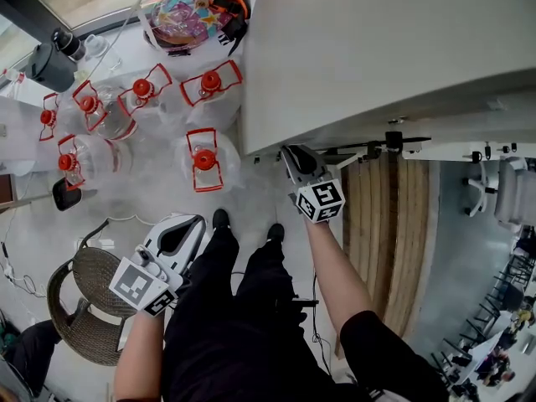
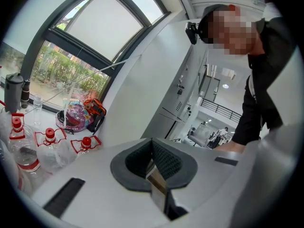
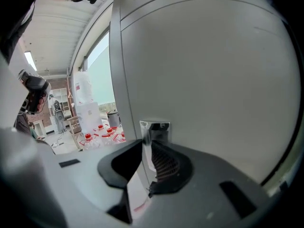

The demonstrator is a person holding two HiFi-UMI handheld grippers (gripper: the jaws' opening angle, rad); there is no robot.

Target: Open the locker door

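Note:
From above, the pale grey locker fills the upper right of the head view. My right gripper reaches up to its front edge. In the right gripper view the flat grey locker door fills the picture, with a shiny metal handle on its left edge. The right gripper has the handle's plate between its dark ribbed pads, and they press on it. My left gripper hangs low at the left, away from the locker. In its own view the left gripper has its pads together with nothing held.
Several large clear water bottles with red caps stand on the floor left of the locker. A wicker chair sits at the lower left. A colourful bag lies by the window. A wood-panelled floor strip runs under the locker's front.

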